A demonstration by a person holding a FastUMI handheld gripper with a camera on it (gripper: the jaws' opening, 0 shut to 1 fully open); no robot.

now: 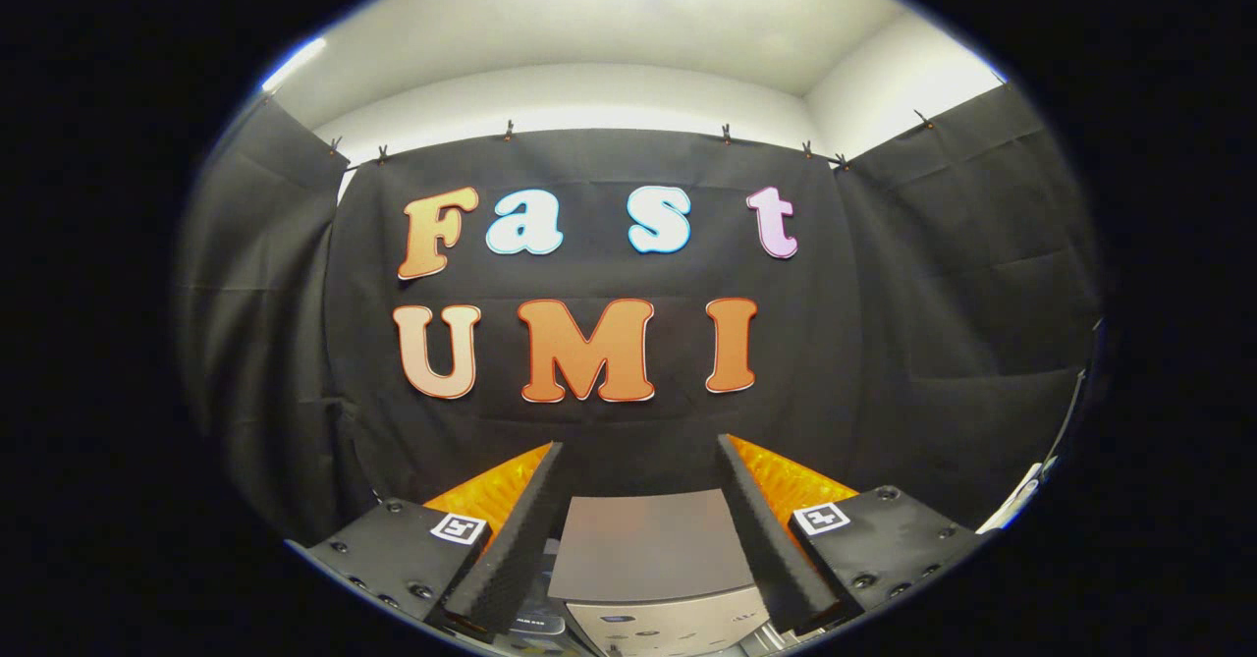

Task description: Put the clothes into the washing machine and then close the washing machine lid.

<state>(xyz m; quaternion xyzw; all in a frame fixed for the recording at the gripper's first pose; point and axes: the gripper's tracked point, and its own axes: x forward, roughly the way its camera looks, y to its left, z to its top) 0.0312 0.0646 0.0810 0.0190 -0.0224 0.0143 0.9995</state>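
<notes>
- The gripper (638,446) is held level, facing the black cloth wall (609,421) of the booth, with its 2 fingers (520,529) spread wide apart and nothing between their ribbed inner pads.
- The washing machine (653,564) sits below and between the fingers, close under the gripper, in front of the wall.
- Its lid (648,539) is a flat, plain grey panel with a faint warm sheen, seen from above and lying closed over the top of the machine.
- Below the lid, the machine's front strip (668,628) is pale and speckled, with small dark marks on it that are too small to make out.
- The left finger crosses over the lid's left edge in the view, the right finger over its right edge; neither can be told to touch the machine.
- Each finger is mounted on a dark block (393,549) with screws, and each block carries 1 small square black-and-white marker (460,528).
- Some dark item lies low beside the machine, under the left finger, too cut off to identify.
- At the far right, past the right finger's block, a pale curved edge (1021,500) shows against the cloth; what it belongs to cannot be told.
- Above the cloth, clipped along its top, are a white wall (589,97) and a brightly lit ceiling.
</notes>
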